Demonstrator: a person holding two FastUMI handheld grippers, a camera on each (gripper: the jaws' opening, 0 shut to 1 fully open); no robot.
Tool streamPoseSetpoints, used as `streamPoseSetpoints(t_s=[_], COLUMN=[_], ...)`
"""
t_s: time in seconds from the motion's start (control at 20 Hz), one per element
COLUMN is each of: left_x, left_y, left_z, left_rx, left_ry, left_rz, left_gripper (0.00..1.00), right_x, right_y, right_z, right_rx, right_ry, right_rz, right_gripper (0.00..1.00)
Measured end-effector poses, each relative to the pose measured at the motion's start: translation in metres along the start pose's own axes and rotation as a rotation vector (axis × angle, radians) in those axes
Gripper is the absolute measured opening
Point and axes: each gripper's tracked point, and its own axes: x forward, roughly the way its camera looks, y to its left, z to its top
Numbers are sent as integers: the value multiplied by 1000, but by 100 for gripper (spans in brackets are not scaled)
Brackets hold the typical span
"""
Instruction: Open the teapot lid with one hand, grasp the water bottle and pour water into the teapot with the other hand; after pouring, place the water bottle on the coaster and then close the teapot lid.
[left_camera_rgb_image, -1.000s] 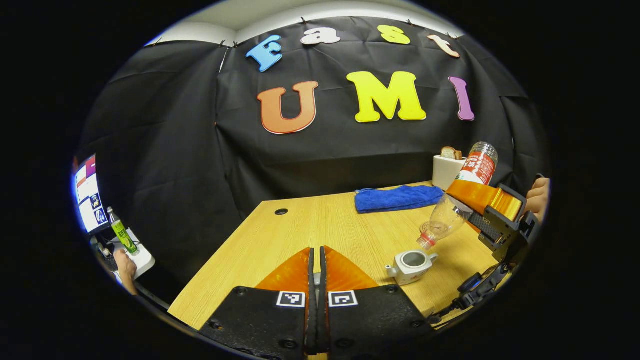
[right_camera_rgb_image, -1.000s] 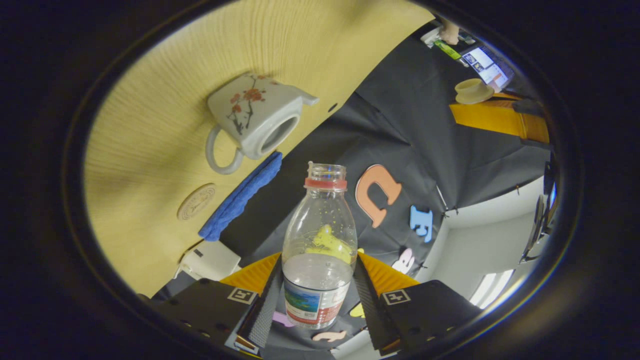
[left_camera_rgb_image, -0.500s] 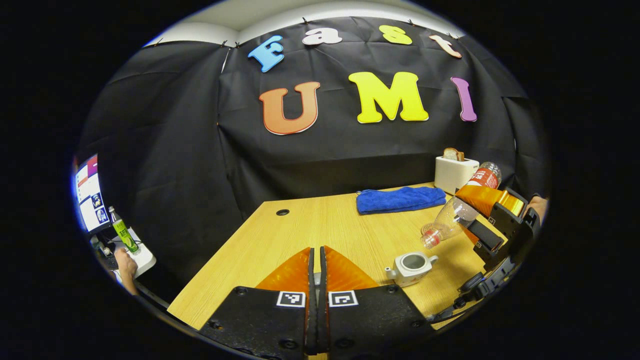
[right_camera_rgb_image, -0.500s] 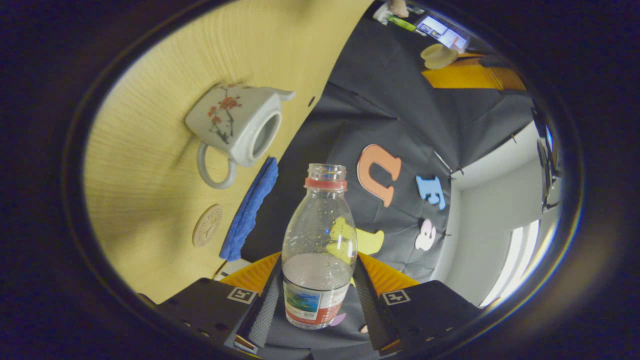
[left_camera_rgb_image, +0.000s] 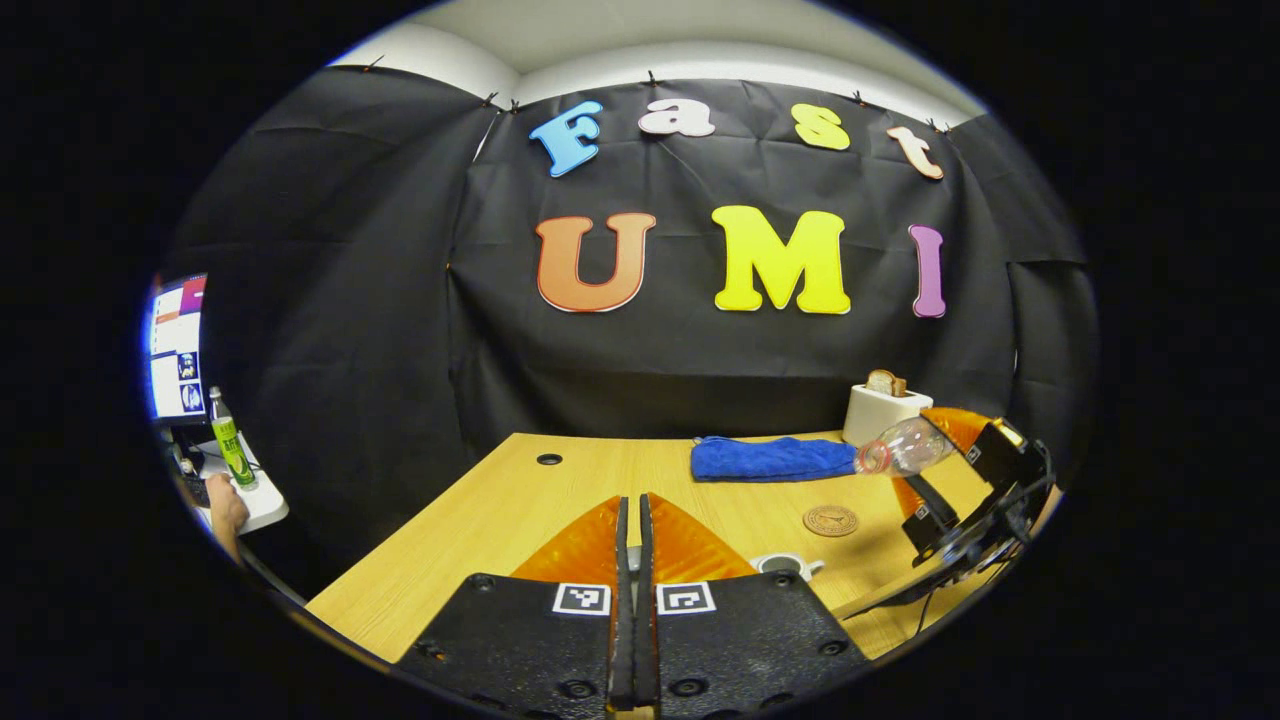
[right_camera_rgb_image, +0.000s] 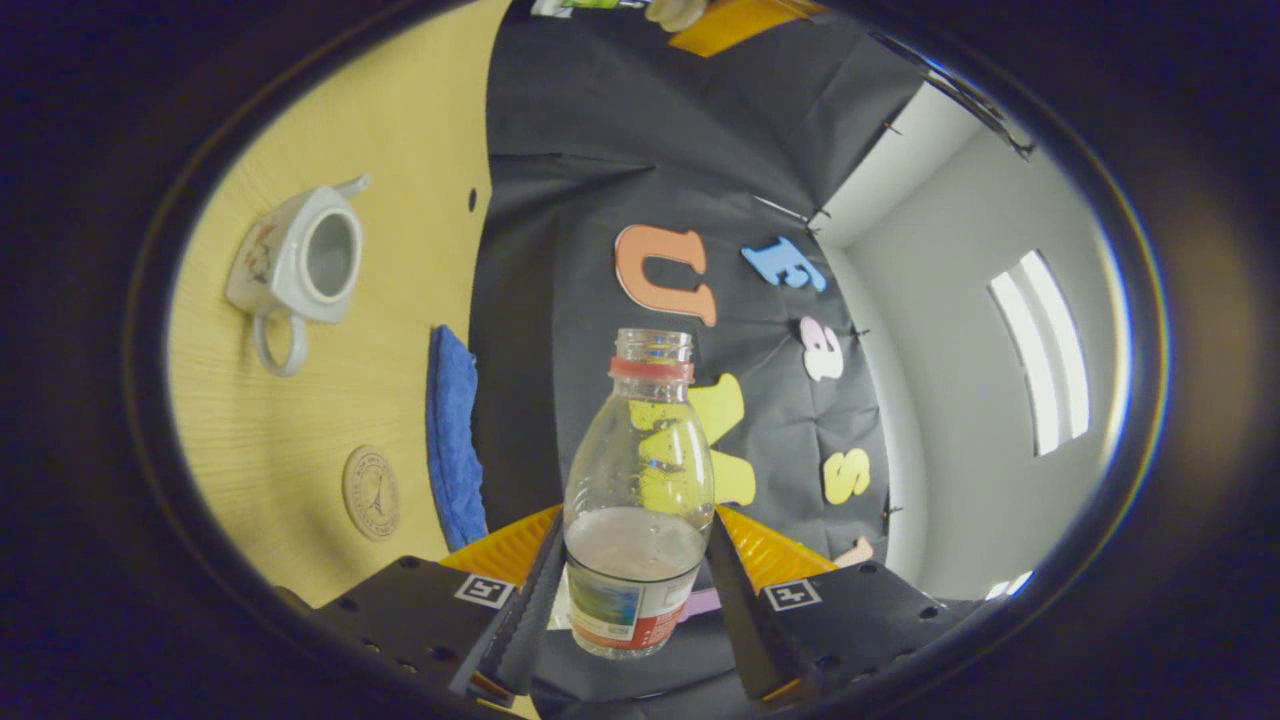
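The clear water bottle (right_camera_rgb_image: 640, 490), uncapped with a red neck ring and some water left, sits between my right gripper's (right_camera_rgb_image: 635, 527) fingers, which are shut on it. In the left gripper view the bottle (left_camera_rgb_image: 900, 448) lies nearly level at the right, mouth pointing left, away from the teapot. The white flowered teapot (right_camera_rgb_image: 300, 255) stands open on the table; in the left gripper view the teapot (left_camera_rgb_image: 787, 564) peeks out beside my left gripper (left_camera_rgb_image: 630, 525), which is shut. In the right gripper view the pale lid (right_camera_rgb_image: 678, 12) shows at that gripper's tip. The round coaster (left_camera_rgb_image: 830, 520) (right_camera_rgb_image: 372, 492) lies bare.
A blue towel (left_camera_rgb_image: 775, 458) lies at the back of the wooden table (left_camera_rgb_image: 500, 520), with a white toaster (left_camera_rgb_image: 880, 410) beside it. Off the table's left edge are a monitor (left_camera_rgb_image: 175, 345), a green bottle (left_camera_rgb_image: 228, 450) and a person's hand (left_camera_rgb_image: 225, 505).
The right gripper has tipped the bottle back from its steep pour over the teapot to nearly level and drawn it away to the right. The left gripper's view has shifted, bringing the teapot close under it.
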Motion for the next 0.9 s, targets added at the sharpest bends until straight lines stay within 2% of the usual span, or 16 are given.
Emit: streamPoseSetpoints(t_s=[0.1,0.25,0.35,0.45,0.55,0.7,0.9], left_x=[3,5,5,6,6,7,5], left_y=[-4,-4,-6,-6,-6,-3,-7], left_z=[-5,-10,-10,-11,-11,-13,-9], left_rx=[-2,25,39,47,50,79,86], left_ry=[15,32,35,35,37,40,31], left_rz=[-7,4,2,2,0,19,16], left_gripper=[3,3,3,3,3,3,3], right_x=[6,18,27,35,41,52,65], right_y=[-14,-37,-40,-32,-23,5,45], right_z=[-7,-12,-18,-26,-32,-27,-33], right_rx=[118,367,539,693,850,1129,1328], right_ry=[27,54,93,143,182,184,270], right_rz=[5,-7,15,45,83,206,298], right_gripper=[75,77,77,75,77,78,75])
